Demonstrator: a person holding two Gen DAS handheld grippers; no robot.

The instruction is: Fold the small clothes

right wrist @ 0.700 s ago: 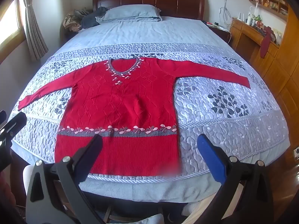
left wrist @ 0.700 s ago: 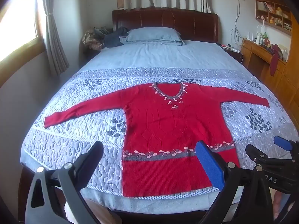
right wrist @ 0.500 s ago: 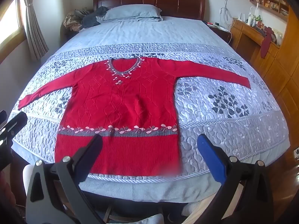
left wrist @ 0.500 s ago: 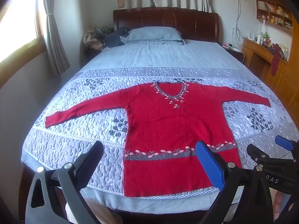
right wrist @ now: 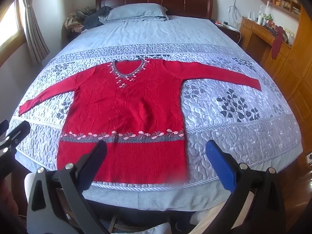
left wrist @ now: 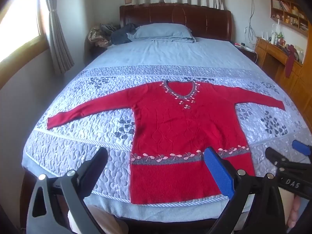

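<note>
Because the red sweater (left wrist: pixel 185 132) lies flat and face-up on the quilted foot of the bed (left wrist: pixel 81 146) — sleeves spread toward 9 and 3 o'clock, neckline at 12, ribbed hem at 6 by the near edge — it looks a soft, light knit that will drape and stretch rather than hold a crease. I would pinch it at a cuff or shoulder seam, not the loose middle. Both the left gripper (left wrist: pixel 156 169) and right gripper (right wrist: pixel 156 161) hover short of the hem — jaws wide apart, holding nothing.
</note>
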